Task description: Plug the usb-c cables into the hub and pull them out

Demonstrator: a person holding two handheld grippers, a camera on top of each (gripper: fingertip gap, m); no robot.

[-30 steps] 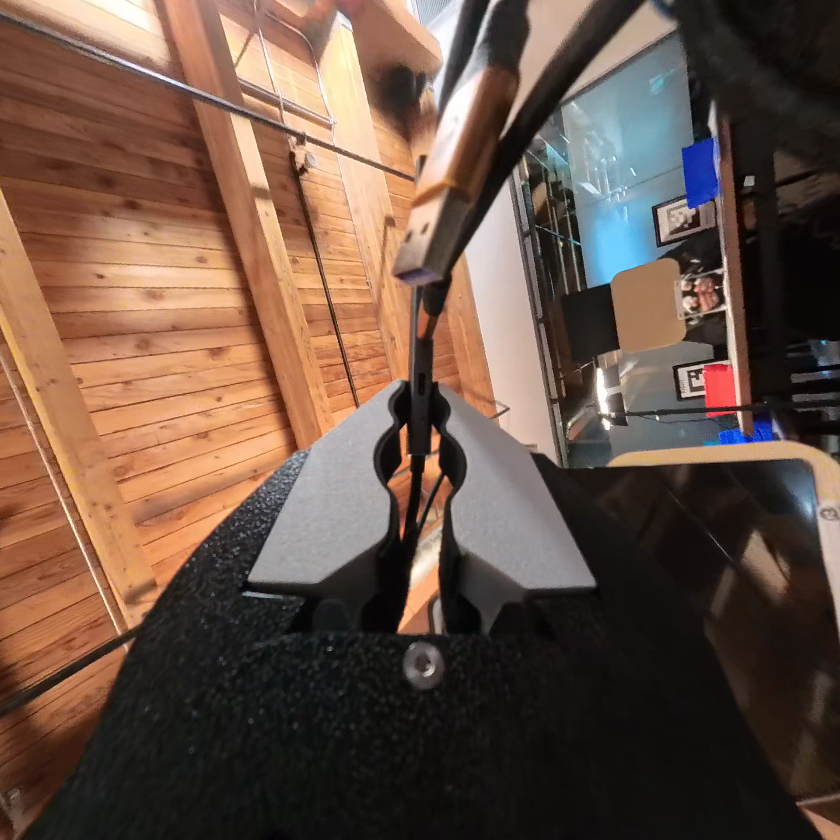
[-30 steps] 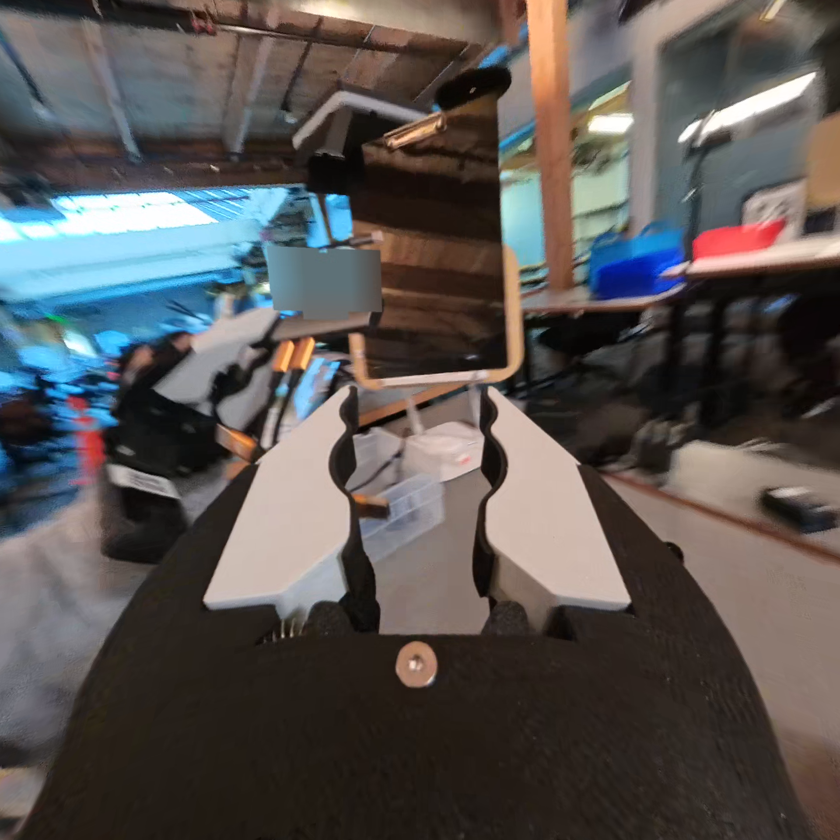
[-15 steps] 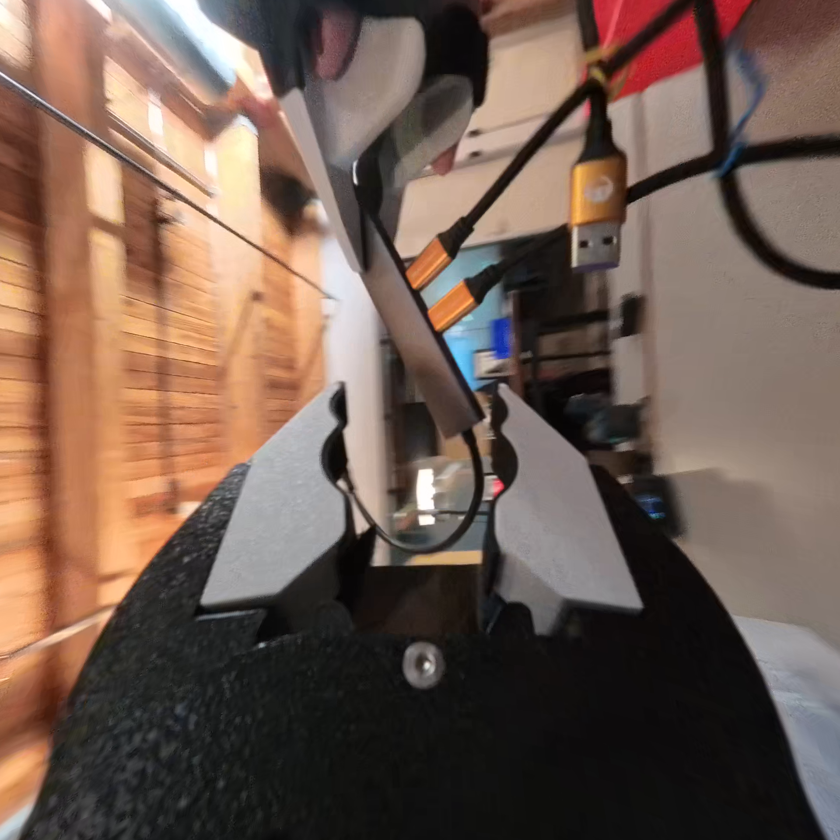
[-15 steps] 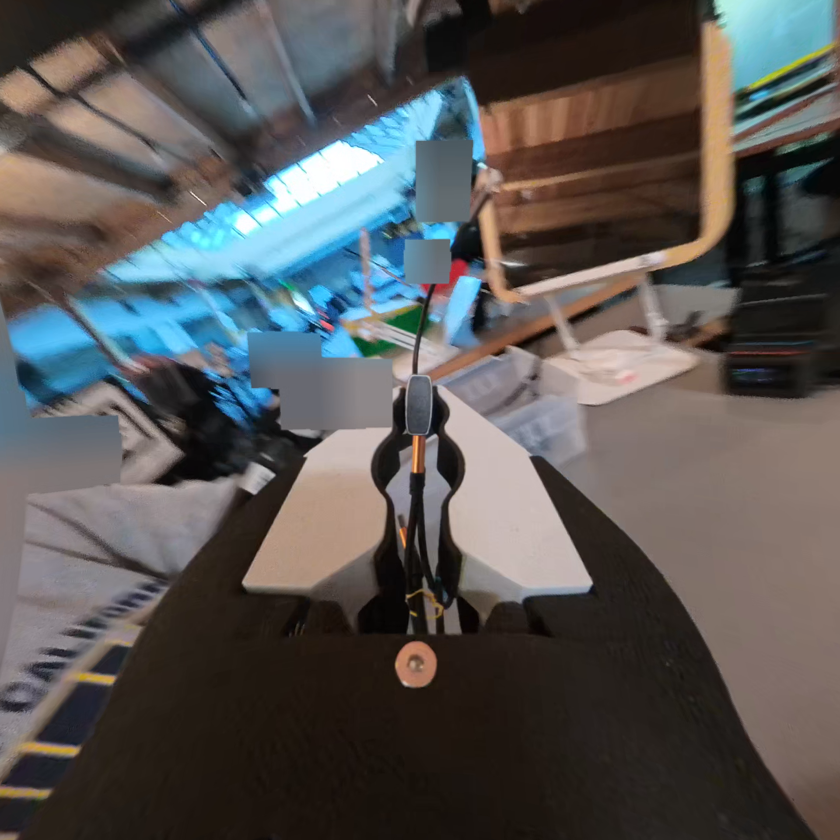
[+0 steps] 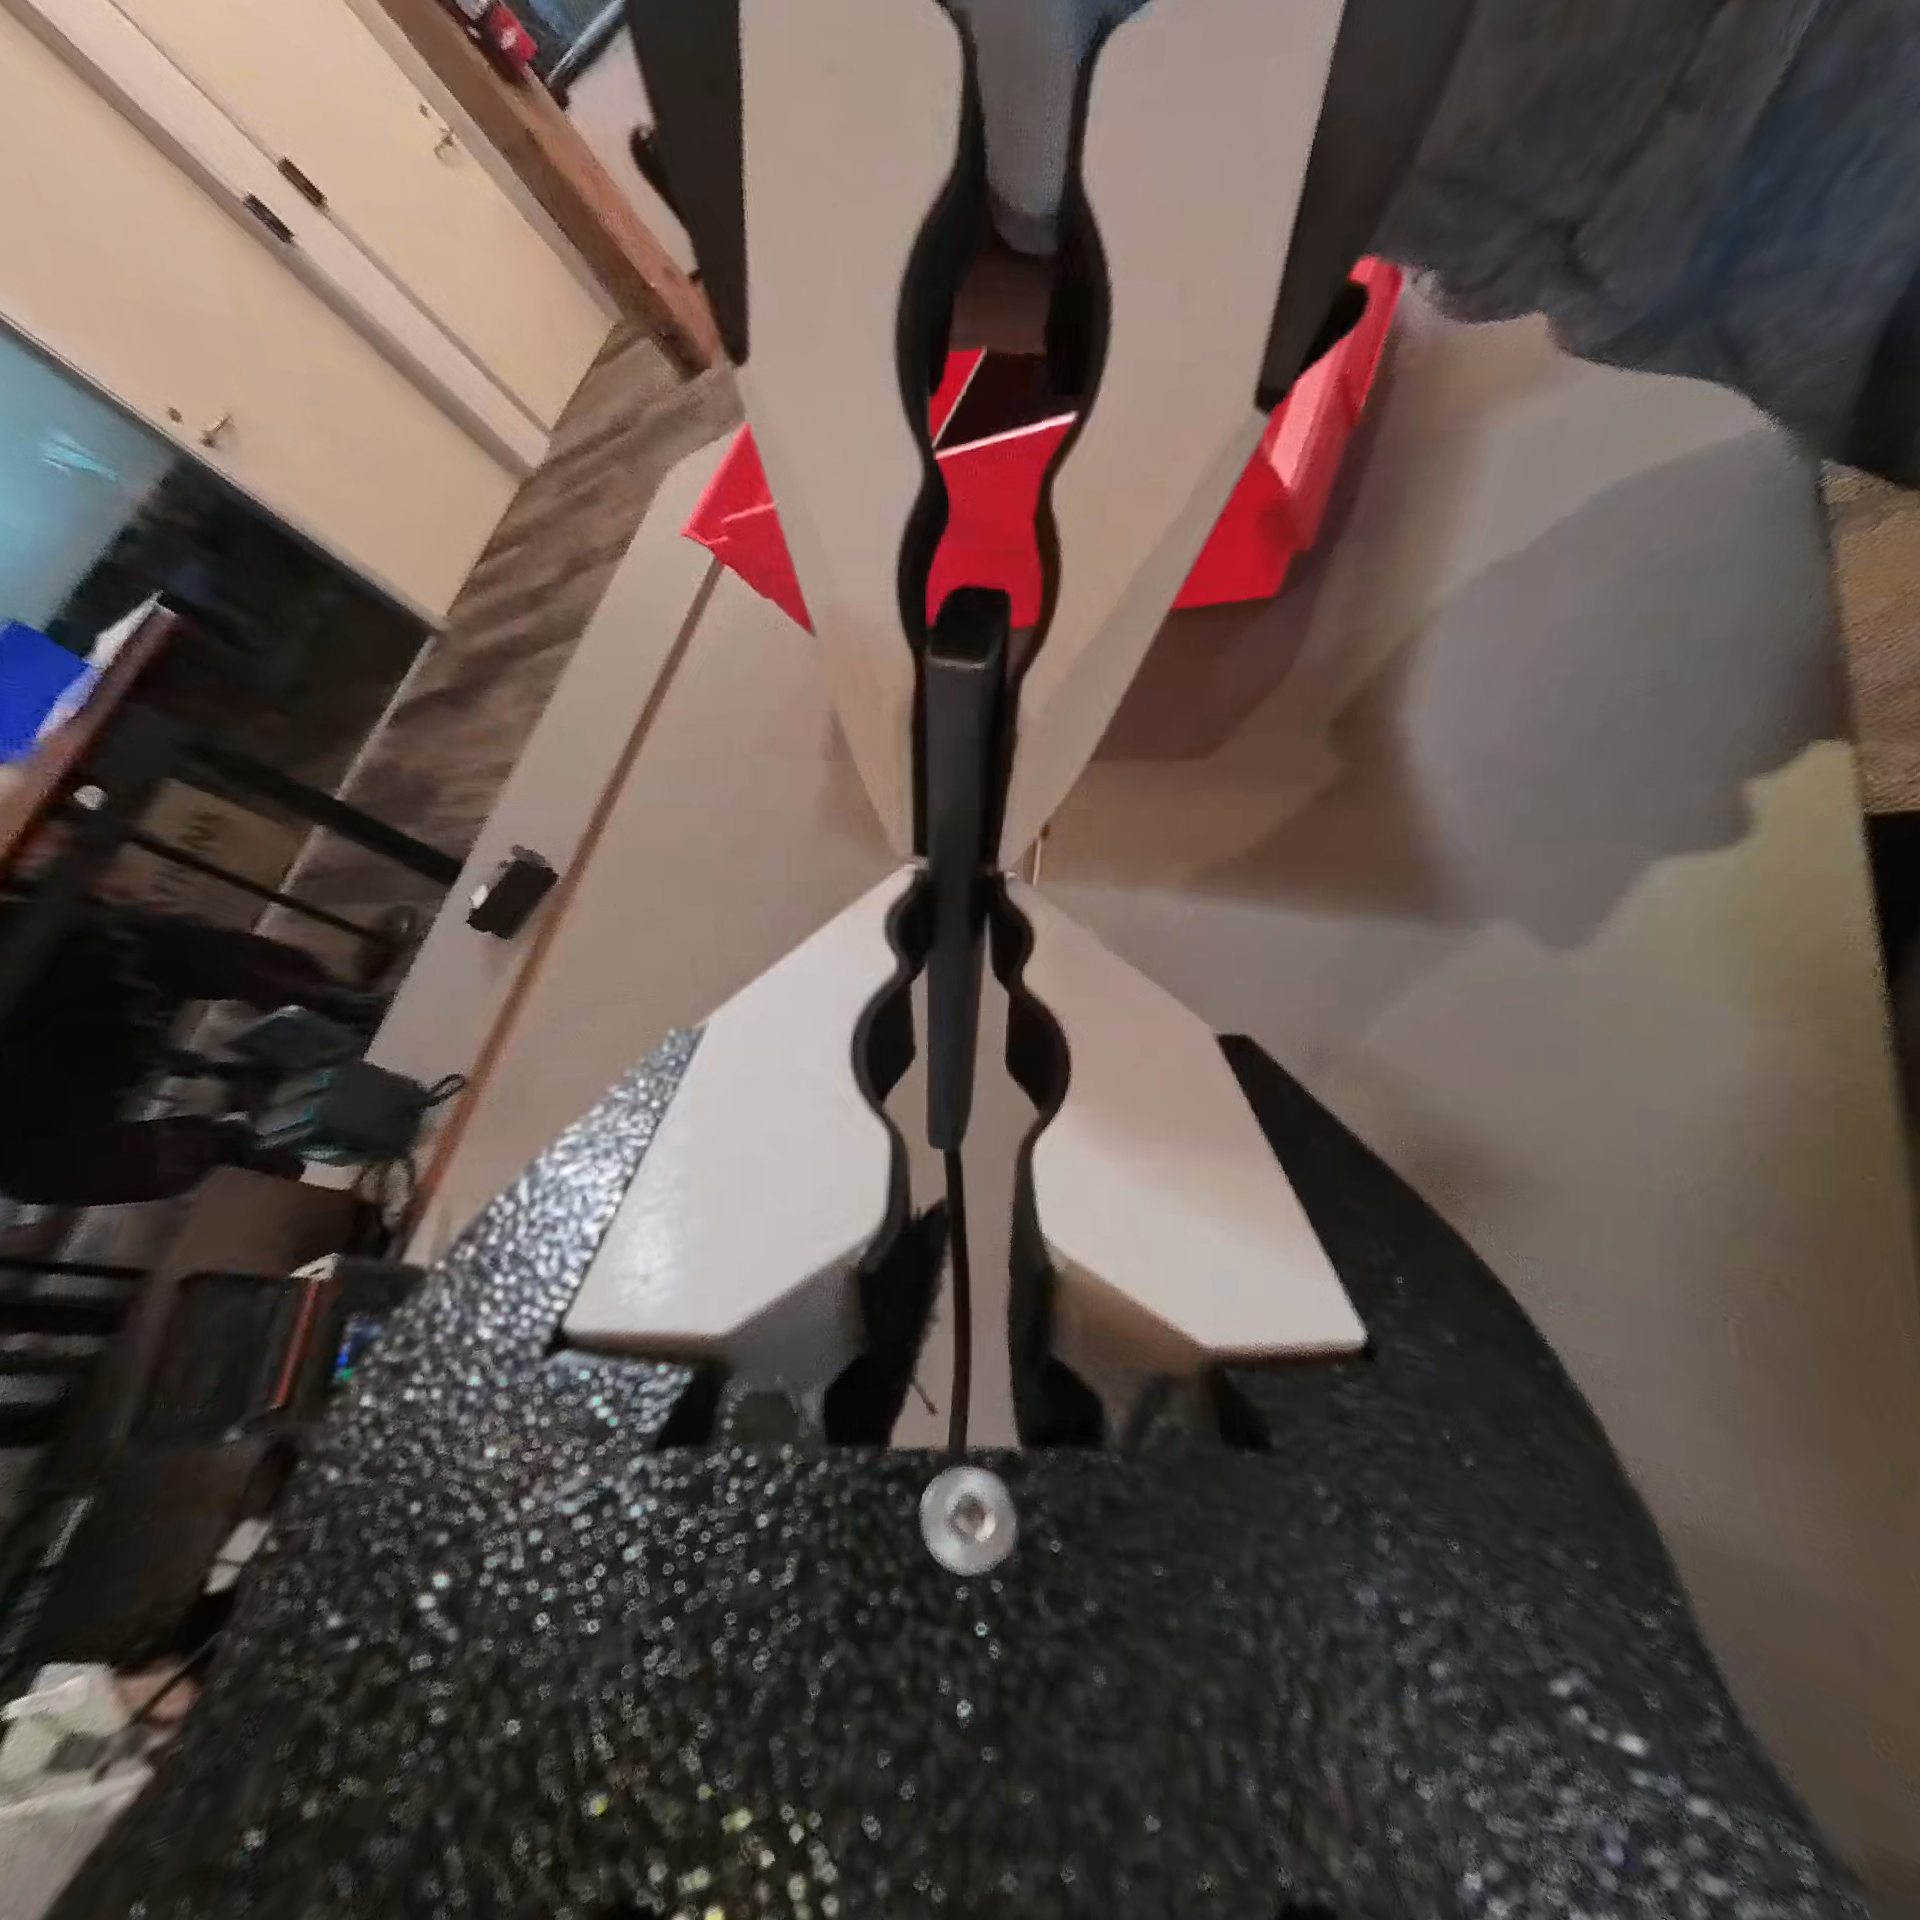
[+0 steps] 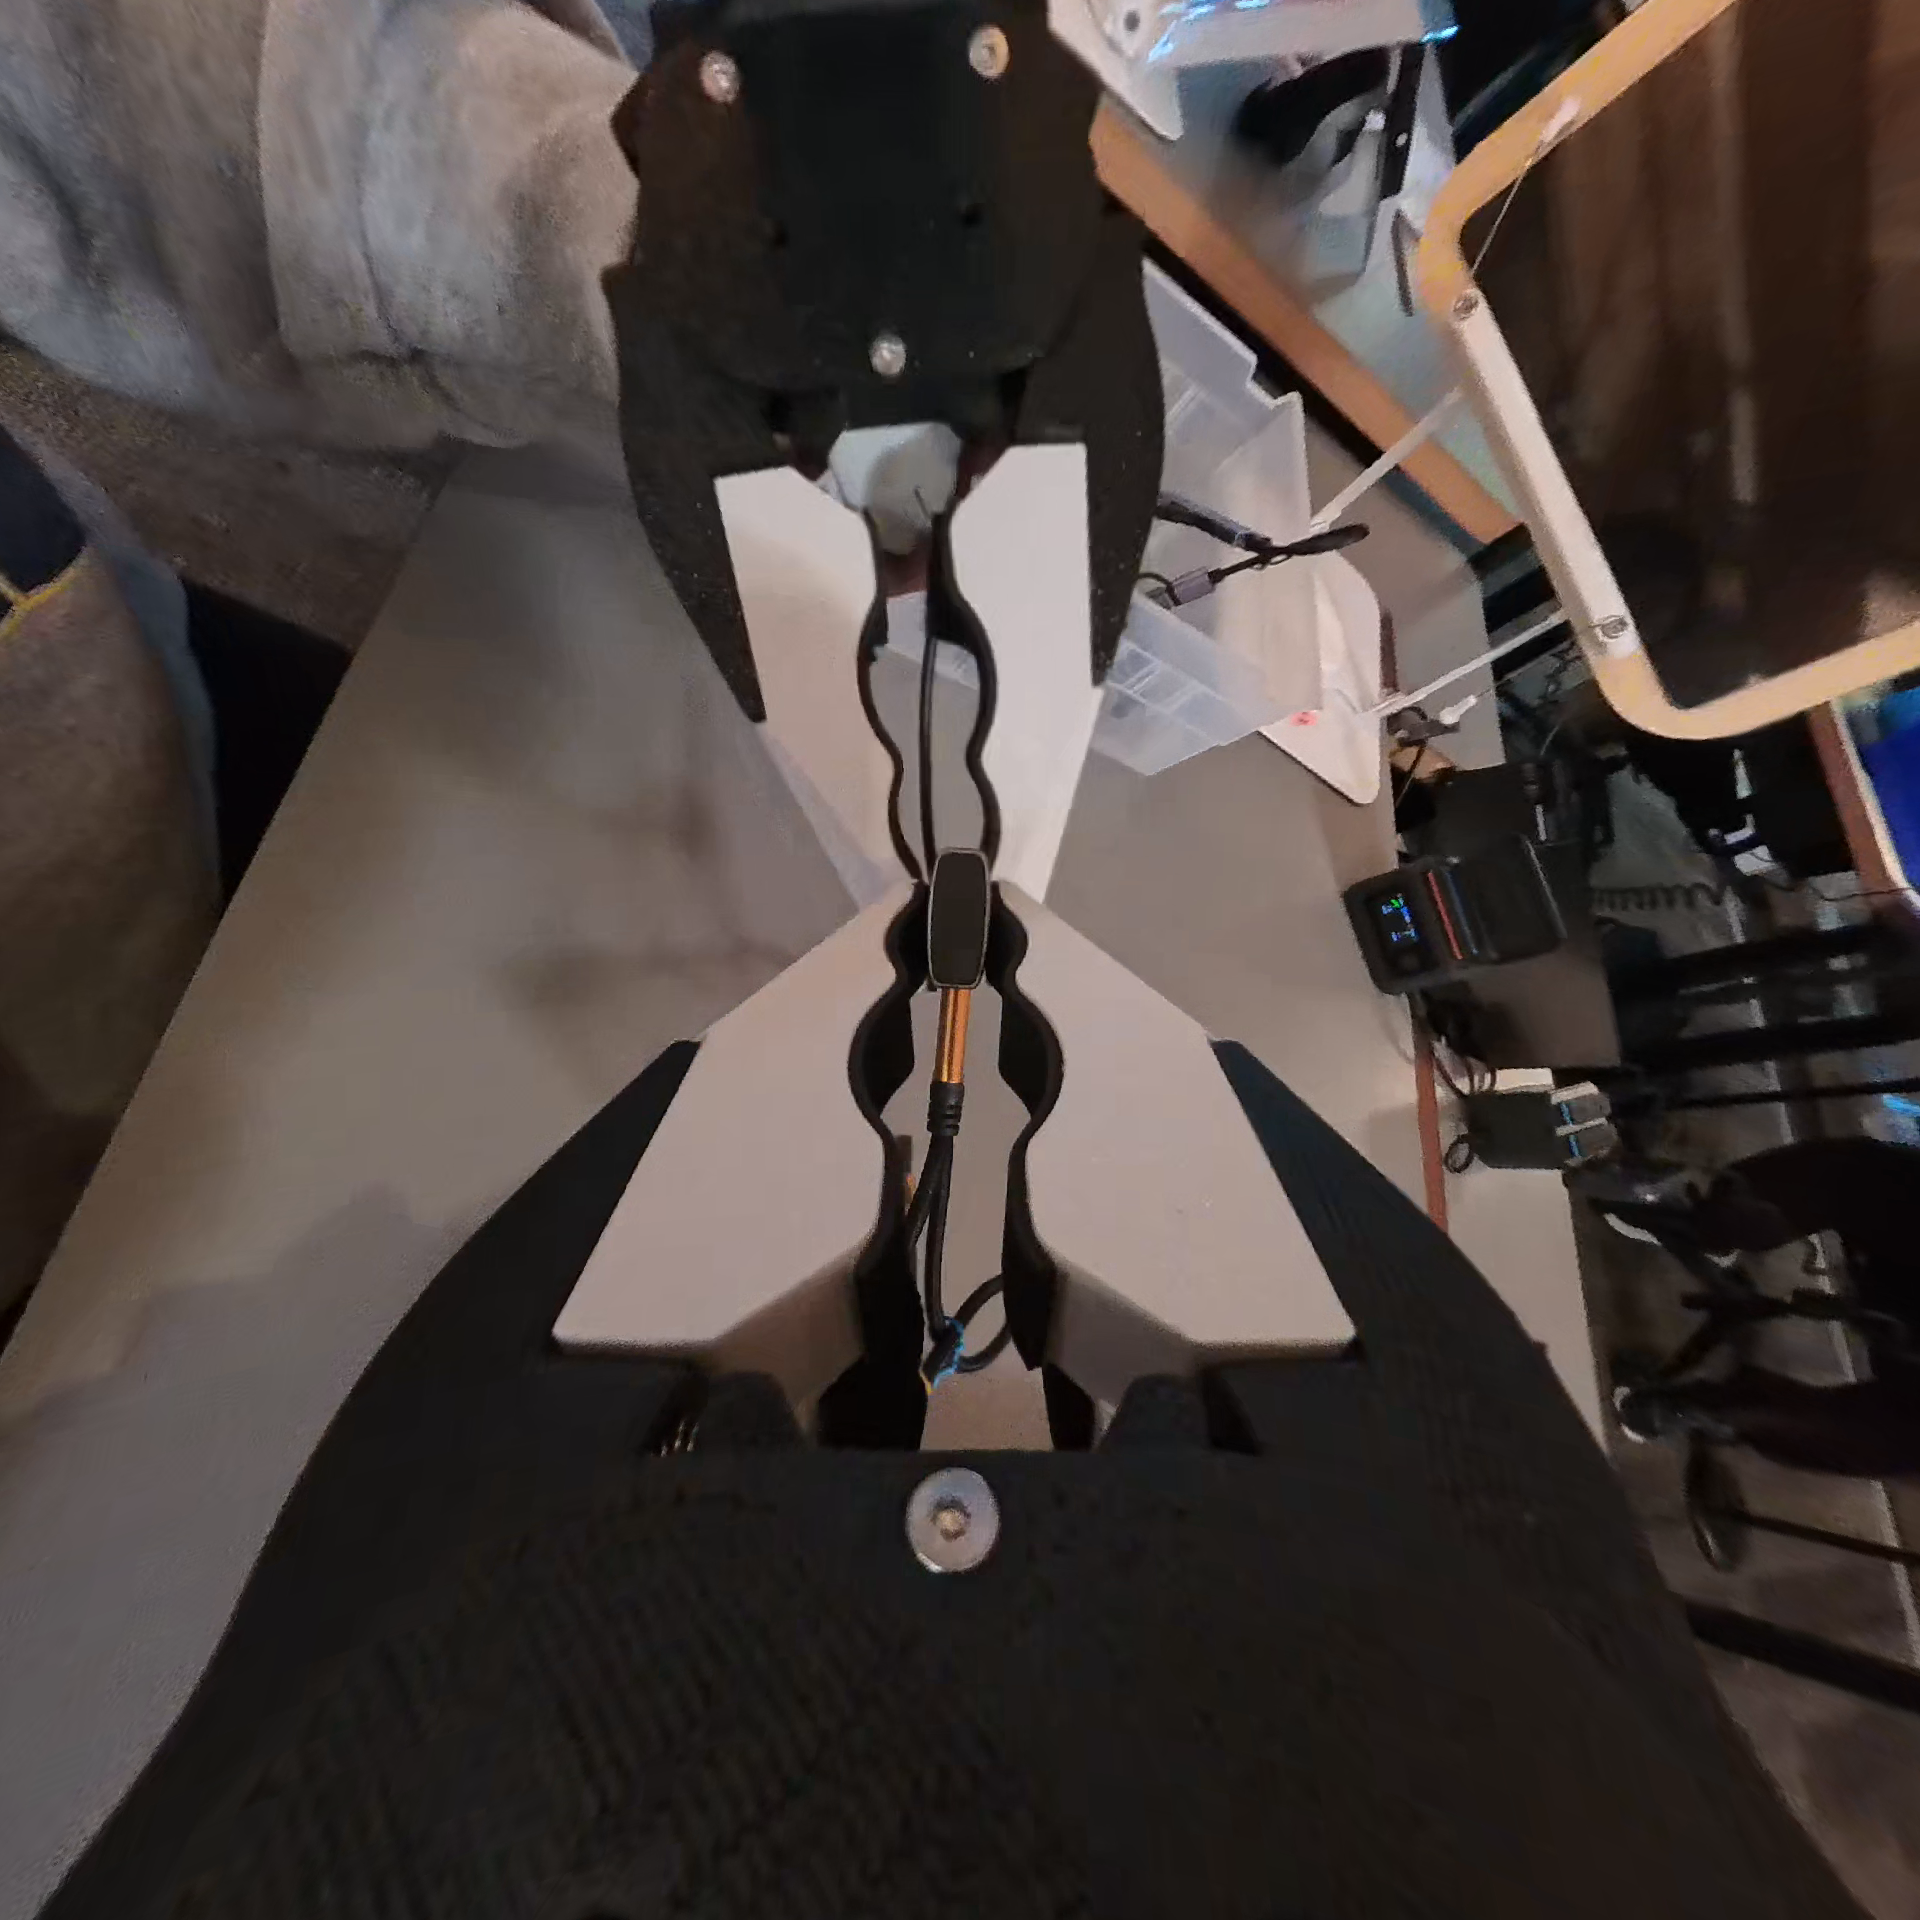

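Note:
My left gripper [image 5: 956, 883] is shut on a slim dark hub [image 5: 961, 935], seen edge-on. The hub's thin black cable [image 5: 958, 1299] trails back between the fingers. My right gripper [image 5: 961, 831] comes in from the top, tip to tip with the left, and the hub's far end reaches between its fingers. In the right wrist view my right gripper [image 6: 956, 904] is shut on a USB-C cable plug with a gold collar [image 6: 951, 1039], its dark end at the fingertips. The left gripper [image 6: 951, 868] faces it. I cannot tell whether the plug is seated.
Both grippers hang over a white table [image 6: 468, 831]. A red bin [image 5: 1236, 540] stands behind them. A clear plastic box [image 6: 1195, 665], a framed dark panel on a white stand [image 6: 1340, 727] and a small black device with a lit screen [image 6: 1455, 925] are to the right. A grey sleeve [image 6: 364, 208] is at the upper left. Both grippers' tips are close together, under 4 cm apart.
Both views swung from the room down to the table. The left gripper, open half a second ago, has shut on the hub. The grippers now meet tip to tip.

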